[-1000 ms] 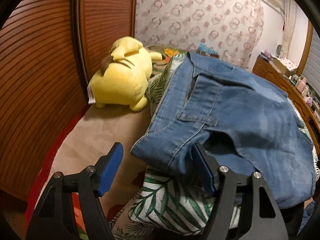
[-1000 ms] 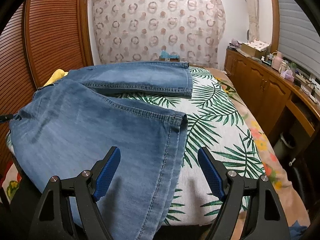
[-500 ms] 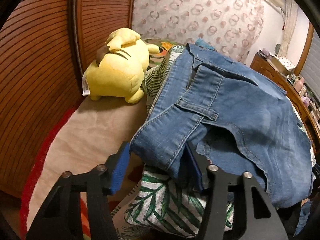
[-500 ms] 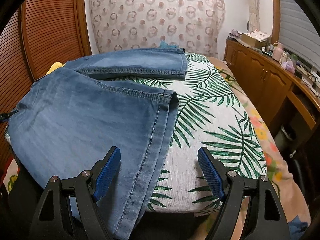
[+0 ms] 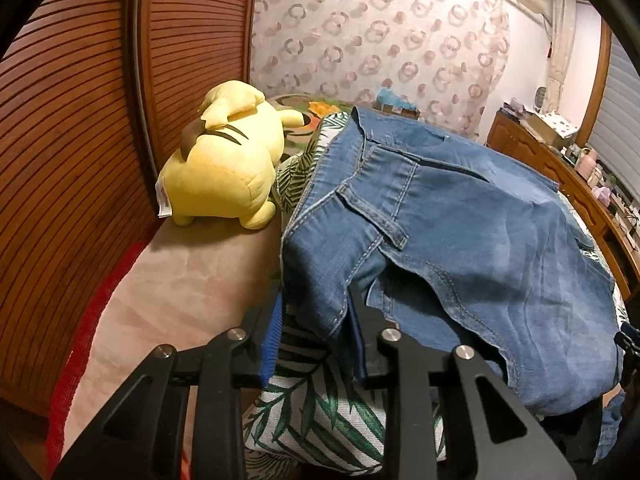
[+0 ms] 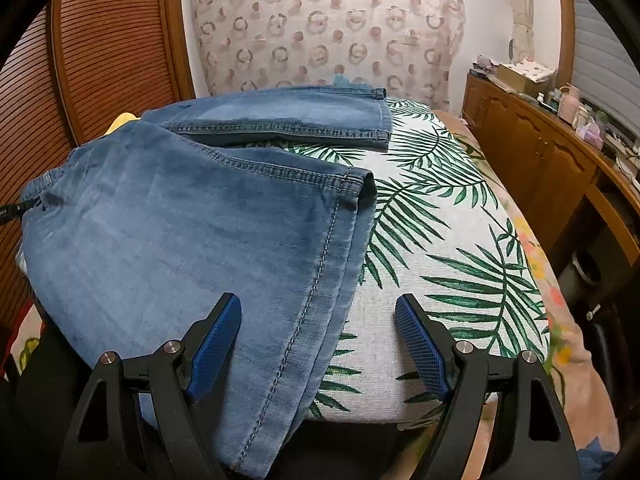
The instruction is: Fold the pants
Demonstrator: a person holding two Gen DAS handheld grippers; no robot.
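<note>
Blue jeans (image 5: 460,232) lie on a leaf-print bed cover (image 5: 320,412). In the left wrist view my left gripper (image 5: 316,344) is shut on the jeans' waistband corner at the bed's near edge. In the right wrist view the two legs (image 6: 180,240) lie apart, the far leg (image 6: 280,116) flat across the bed, the near leg's hem (image 6: 352,188) hanging over the front edge. My right gripper (image 6: 318,344) is open, its fingers either side of the near leg's side seam, holding nothing.
A yellow plush toy (image 5: 224,172) lies left of the waistband beside slatted wooden doors (image 5: 72,128). A wooden dresser (image 6: 552,152) with several small items runs along the right. A patterned curtain (image 6: 328,28) hangs behind the bed. The floor drops off at the right (image 6: 580,320).
My left gripper closed from wide open onto the waistband corner. My right gripper moved forward over the near leg's edge and stayed open.
</note>
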